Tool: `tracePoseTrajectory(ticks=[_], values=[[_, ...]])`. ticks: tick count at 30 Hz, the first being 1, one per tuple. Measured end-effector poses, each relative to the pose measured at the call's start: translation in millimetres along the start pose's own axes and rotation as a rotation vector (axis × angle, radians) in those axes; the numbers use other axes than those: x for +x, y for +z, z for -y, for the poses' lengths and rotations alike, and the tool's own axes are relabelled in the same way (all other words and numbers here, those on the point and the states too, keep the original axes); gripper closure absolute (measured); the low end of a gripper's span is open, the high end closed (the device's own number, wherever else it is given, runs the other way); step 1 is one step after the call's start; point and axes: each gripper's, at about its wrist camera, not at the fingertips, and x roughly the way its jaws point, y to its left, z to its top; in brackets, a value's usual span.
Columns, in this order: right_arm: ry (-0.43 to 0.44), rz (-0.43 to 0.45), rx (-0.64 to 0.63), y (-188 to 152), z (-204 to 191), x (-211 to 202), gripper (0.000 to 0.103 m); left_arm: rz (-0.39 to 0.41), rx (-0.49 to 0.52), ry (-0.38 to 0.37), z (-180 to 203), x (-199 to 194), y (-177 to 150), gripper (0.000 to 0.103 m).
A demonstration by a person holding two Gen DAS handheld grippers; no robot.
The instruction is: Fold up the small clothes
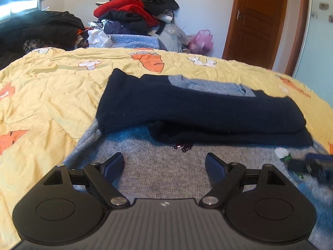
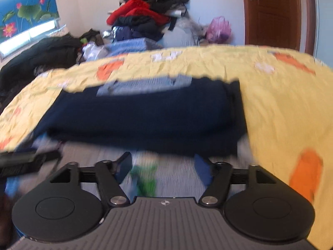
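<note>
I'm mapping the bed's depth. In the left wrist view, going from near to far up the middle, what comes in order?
Left gripper → grey knit sweater panel → folded navy sleeves → yellow carrot-print bedsheet → heap of clothes with the red garment → white wall.

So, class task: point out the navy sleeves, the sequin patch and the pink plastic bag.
navy sleeves (image 1: 197, 108), left wrist view, middle of the upper folded sleeve.
sequin patch (image 1: 184, 146), left wrist view, centre of the dark red cluster.
pink plastic bag (image 1: 201, 41), left wrist view, its bulging middle.
</note>
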Motion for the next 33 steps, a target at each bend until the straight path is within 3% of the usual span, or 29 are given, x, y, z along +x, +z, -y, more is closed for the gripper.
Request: tracePoseTrajectory(ticks=[6, 10, 14, 21, 27, 33], values=[[-0.072, 0.034, -0.095, -21, -16, -5, 0.014, -0.045, 0.083, 0.003, 12, 5, 2, 0.003], [-0.091, 0.017, -0.117, -21, -20, -2, 0.006, -0.062, 0.173, 0.041, 20, -6, -7, 0.002], [-0.083, 0.021, -0.101, -23, -17, -4, 0.005, -0.104, 0.117, 0.032, 13, -28, -21, 0.002], [-0.112, 0.007, -0.092, -26, -19, -11, 0.004, -0.068, 0.112, 0.021, 9, -38, -34, 0.000], [-0.094, -0.033, -0.123, -60, -27, -52, 0.000, -0.065, 0.110, 0.018, 9, -38, -34, 0.000], [-0.097, 0.002, -0.129, -77, -31, -66, 0.000, -0.065, 0.109, 0.018, 9, -38, -34, 0.000]])
